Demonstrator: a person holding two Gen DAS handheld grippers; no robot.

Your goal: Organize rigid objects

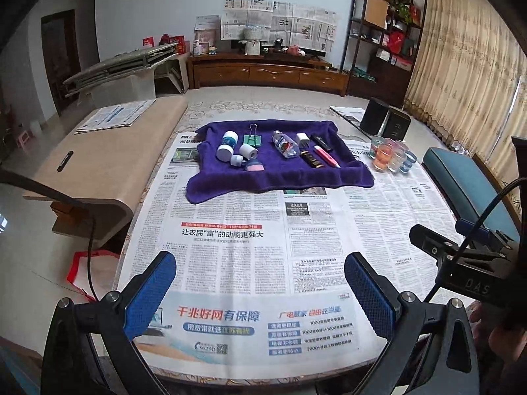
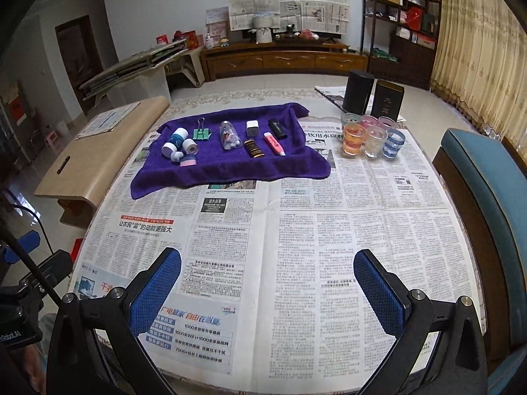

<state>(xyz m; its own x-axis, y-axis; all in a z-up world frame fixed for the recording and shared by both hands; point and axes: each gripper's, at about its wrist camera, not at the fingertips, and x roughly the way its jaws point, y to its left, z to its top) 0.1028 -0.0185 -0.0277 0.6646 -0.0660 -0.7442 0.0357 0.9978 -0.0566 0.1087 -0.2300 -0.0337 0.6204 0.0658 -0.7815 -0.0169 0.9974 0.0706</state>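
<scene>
while both grippers' fingers point(image 1: 154, 293) point(image 2: 382, 296) gape empty, the purple towel point(image 2: 230, 164) lies well ahead.

Left gripper point(image 1: 260, 283): jaws spread wide, nothing between them; blue pads point(image 1: 150, 296) face each other, held above the near edge of the table, pointing toward its far edge.
Right gripper point(image 2: 267, 284): jaws equally wide apart and empty; blue pads point(image 2: 382, 293) face inward, held over the near edge of the table, aimed toward the far edge.
Relative pose: the two grippers sit side by side and roughly parallel; the right one's black body shows at the right border of the left wrist view.
Hand point(image 1: 494, 329): partly seen low at right in the left wrist view, behind the right gripper's body.
</scene>
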